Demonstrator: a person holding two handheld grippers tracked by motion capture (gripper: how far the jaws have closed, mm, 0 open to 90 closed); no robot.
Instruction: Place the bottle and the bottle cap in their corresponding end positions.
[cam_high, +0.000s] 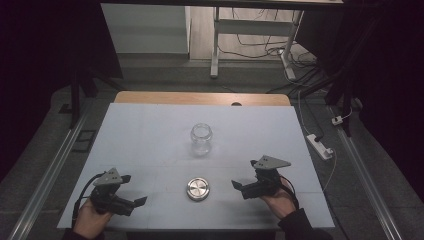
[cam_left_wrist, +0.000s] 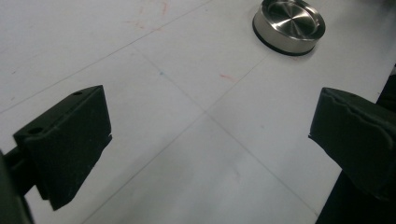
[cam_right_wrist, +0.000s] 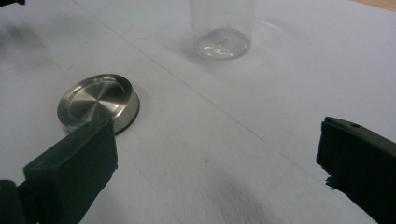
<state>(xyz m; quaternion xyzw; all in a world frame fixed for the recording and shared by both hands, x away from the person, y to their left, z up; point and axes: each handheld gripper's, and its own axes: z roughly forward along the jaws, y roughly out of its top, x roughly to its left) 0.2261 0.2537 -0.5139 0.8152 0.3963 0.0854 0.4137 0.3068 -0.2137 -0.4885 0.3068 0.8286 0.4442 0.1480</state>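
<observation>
Left gripper (cam_high: 134, 191) sits at the near left of the mat (cam_high: 150, 135), left of the lid (cam_high: 198, 189) and well apart from it, held in the person's left hand (cam_high: 92, 216). Jaws spread wide, nothing between them; in the left gripper view (cam_left_wrist: 210, 135) only bare mat lies in the gap, with the lid (cam_left_wrist: 289, 24) farther off to the upper right

Lid: round brushed metal, dark rim at its base, lying flat on the mat near the front edge, between the two grippers, touching neither

Jar (cam_high: 201, 138): clear glass, upright, mouth open with no lid on, straight behind the lid and near the mat's middle, apart from the lid. In the right gripper view only its lower part shows (cam_right_wrist: 223, 35), beyond and right of the lid (cam_right_wrist: 99, 100)

Right gripper (cam_high: 243, 179) right of the lid, near it but not touching, held in the right hand (cam_high: 280, 202), dark sleeve (cam_high: 302, 227) at the wrist. Jaws wide apart and empty; in its own view (cam_right_wrist: 217, 151) the lid lies just past the left jaw's tip

Mat covers a wooden table (cam_high: 200, 98), wood showing along the far edge behind the jar
</observation>
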